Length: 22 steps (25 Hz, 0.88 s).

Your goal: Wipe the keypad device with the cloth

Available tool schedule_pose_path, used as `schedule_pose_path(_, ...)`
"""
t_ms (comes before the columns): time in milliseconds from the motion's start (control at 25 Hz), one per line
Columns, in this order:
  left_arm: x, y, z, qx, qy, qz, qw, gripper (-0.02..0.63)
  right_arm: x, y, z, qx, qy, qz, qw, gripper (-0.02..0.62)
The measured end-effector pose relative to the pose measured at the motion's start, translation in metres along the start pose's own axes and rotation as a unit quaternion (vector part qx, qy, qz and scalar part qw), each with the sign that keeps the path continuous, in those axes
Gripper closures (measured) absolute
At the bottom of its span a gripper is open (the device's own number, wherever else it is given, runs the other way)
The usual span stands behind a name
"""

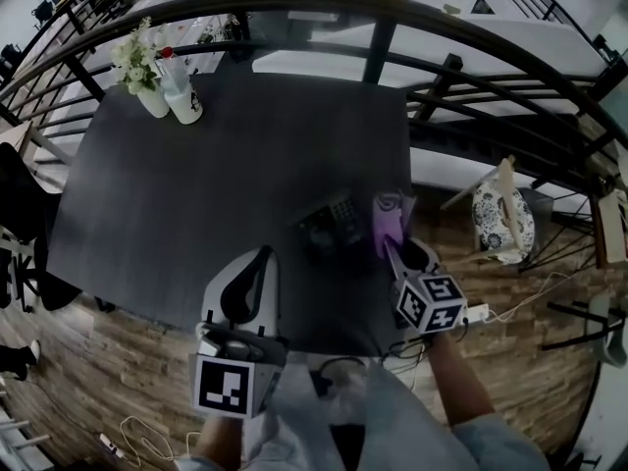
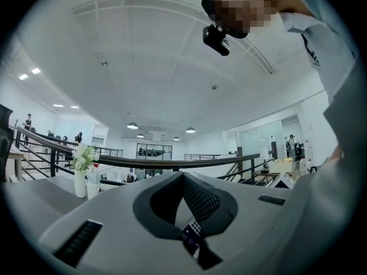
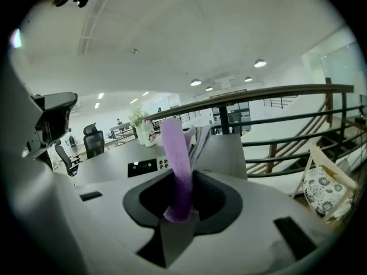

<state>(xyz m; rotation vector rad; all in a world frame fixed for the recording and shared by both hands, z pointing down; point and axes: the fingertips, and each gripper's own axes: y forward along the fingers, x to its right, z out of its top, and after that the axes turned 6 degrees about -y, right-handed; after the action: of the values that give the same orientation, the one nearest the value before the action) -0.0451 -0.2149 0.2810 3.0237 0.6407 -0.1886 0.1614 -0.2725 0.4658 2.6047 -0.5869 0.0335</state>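
The dark keypad device (image 1: pixel 332 222) lies flat on the black table (image 1: pixel 196 194), near its front right corner. My right gripper (image 1: pixel 392 249) is shut on a purple cloth (image 1: pixel 389 220), which stands up from the jaws just right of the device. In the right gripper view the cloth (image 3: pixel 175 165) rises between the jaws, with the keypad device (image 3: pixel 145 166) to its left. My left gripper (image 1: pixel 262 254) hovers over the table's front edge, left of the device, its jaws together and holding nothing. In the left gripper view a sliver of the device (image 2: pixel 191 234) shows below the closed pads.
A white vase of flowers (image 1: pixel 143 78) and a bottle (image 1: pixel 183 94) stand at the table's far left corner. A dark railing (image 1: pixel 392 27) curves round the far and right sides. A chair with a patterned cushion (image 1: pixel 502 220) sits to the right on the wood floor.
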Motion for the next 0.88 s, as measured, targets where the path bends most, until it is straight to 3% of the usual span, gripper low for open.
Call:
schedule_pose_path(440, 0.007, 0.002, 0.029, 0.027, 0.016, -0.006, 0.9995, 0.597, -0.038, -0.041, 0.088, 0.118, -0.066, -0.01, 0.991, 0.497)
schedule_pose_path(880, 0.023, 0.003, 0.053, 0.051, 0.039, -0.022, 0.9977, 0.597, -0.072, -0.073, 0.14, 0.19, -0.147, -0.003, 0.971, 0.497)
